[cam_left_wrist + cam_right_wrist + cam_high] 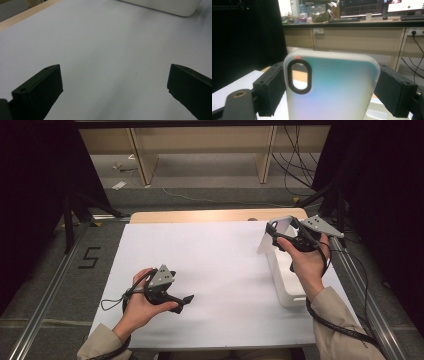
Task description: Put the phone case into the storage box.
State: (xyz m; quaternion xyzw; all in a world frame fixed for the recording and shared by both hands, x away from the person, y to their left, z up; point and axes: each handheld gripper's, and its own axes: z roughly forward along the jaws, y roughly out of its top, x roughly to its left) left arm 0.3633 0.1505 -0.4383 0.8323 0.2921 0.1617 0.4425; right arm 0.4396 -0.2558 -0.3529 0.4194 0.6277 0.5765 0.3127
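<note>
White sheet [215, 270] covers the wooden table [200, 215].

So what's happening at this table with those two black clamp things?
A person holds a gripper in each hand. The right gripper is clamped on the sides of a translucent phone case, lifted above a white box at the table's right edge. The left gripper rests open and empty on the white table sheet.

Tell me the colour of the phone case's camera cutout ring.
Black, around the oval cutout of the phone case; right gripper view shows it best.
</note>
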